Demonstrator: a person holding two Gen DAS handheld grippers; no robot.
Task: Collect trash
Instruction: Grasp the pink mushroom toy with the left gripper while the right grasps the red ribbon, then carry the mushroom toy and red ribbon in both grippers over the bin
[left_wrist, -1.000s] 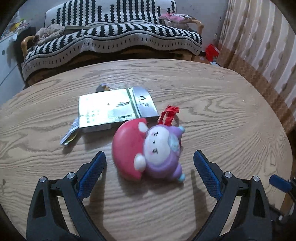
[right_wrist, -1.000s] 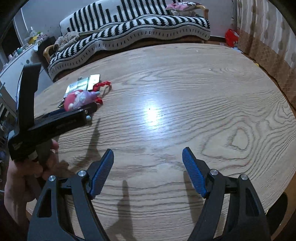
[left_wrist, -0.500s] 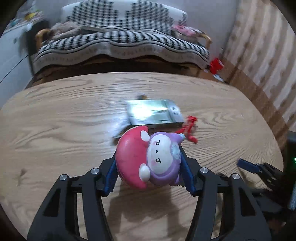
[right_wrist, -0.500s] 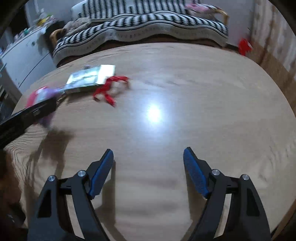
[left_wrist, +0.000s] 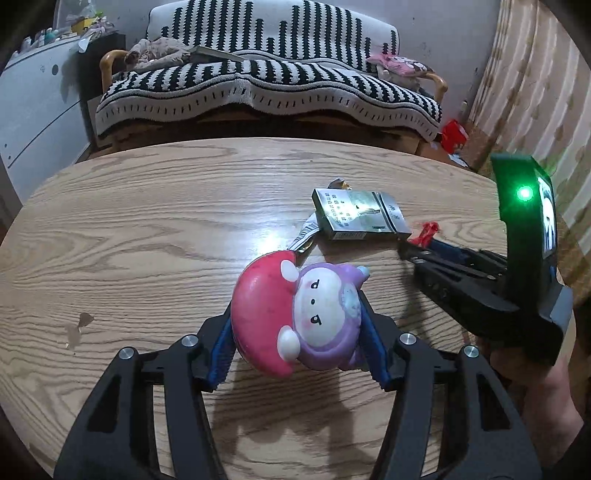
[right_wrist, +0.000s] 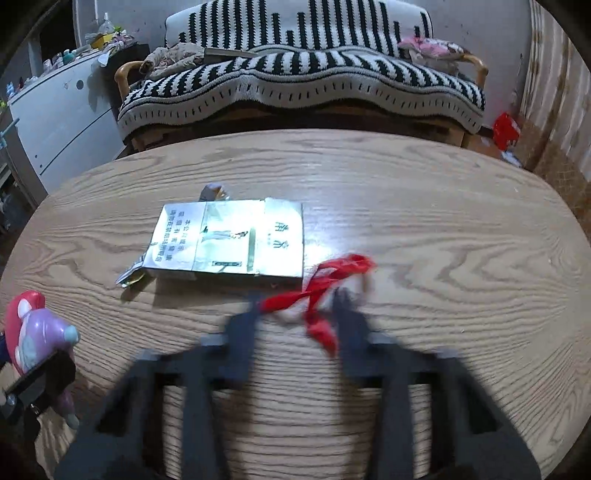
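Left tongs (left_wrist: 299, 354): pinched on the squishy toy (left_wrist: 303, 314), a pink-capped, purple-bodied figure, pads pressing both its sides; held just above the bench (left_wrist: 147, 229).

Right tongs (right_wrist: 295, 314): badly blurred. Fingers look apart, standing either side of the red ribbon (right_wrist: 325, 288), which lies on the bench just beside the box. Whether they have closed on anything, I cannot tell.

Progress, my reading: one item in hand, nothing binned; no bin in either view. Left on the bench: the ribbon, the flat silver-green carton (right_wrist: 229, 240) lying face up mid-bench, and a crumpled foil wrapper (right_wrist: 129, 275) poking out from under its corner.

Writing: the carton carries Chinese characters, a block at one end and two large ones at the other. Glare and blur beat me; cannot read them. No brand made out.
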